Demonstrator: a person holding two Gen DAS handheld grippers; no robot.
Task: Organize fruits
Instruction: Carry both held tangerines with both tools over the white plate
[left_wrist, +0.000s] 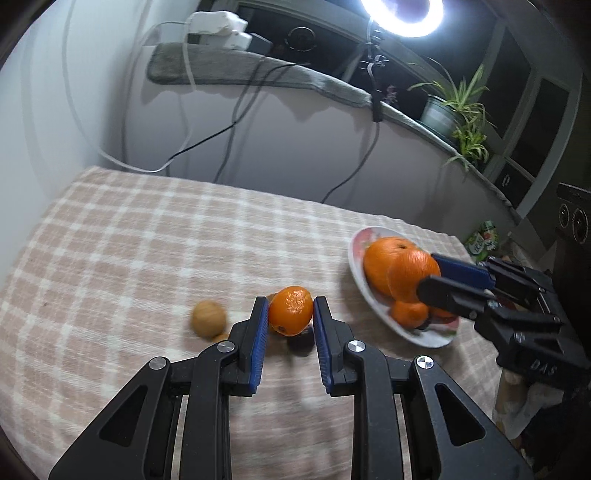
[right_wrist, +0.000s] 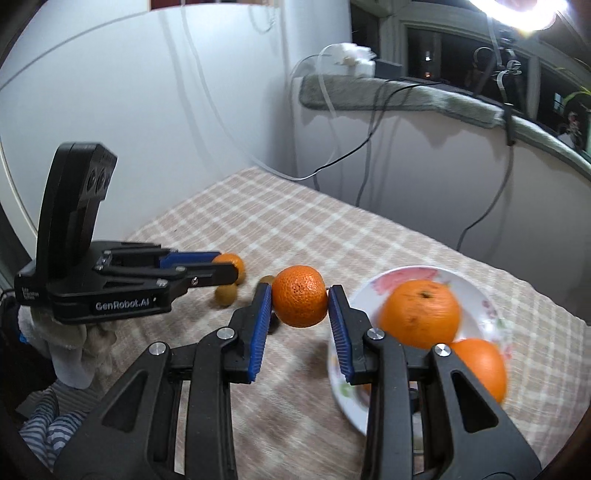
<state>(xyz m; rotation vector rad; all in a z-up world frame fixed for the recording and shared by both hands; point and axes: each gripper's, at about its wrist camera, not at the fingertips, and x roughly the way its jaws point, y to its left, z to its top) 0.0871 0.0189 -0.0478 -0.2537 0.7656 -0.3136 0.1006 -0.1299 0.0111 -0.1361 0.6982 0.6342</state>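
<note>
a mandarin (left_wrist: 290, 310) in each tongs

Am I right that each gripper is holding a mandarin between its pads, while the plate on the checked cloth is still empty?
Not quite: the plate is not empty. The right wrist view shows oranges already on it. The rest holds: the left gripper and right gripper each clamp a mandarin.

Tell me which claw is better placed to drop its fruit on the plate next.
The right claw. Its mandarin hangs just beside the plate, close to the rim. The left claw grips its own mandarin farther off, over the checked cloth near the small brown fruit.
</note>
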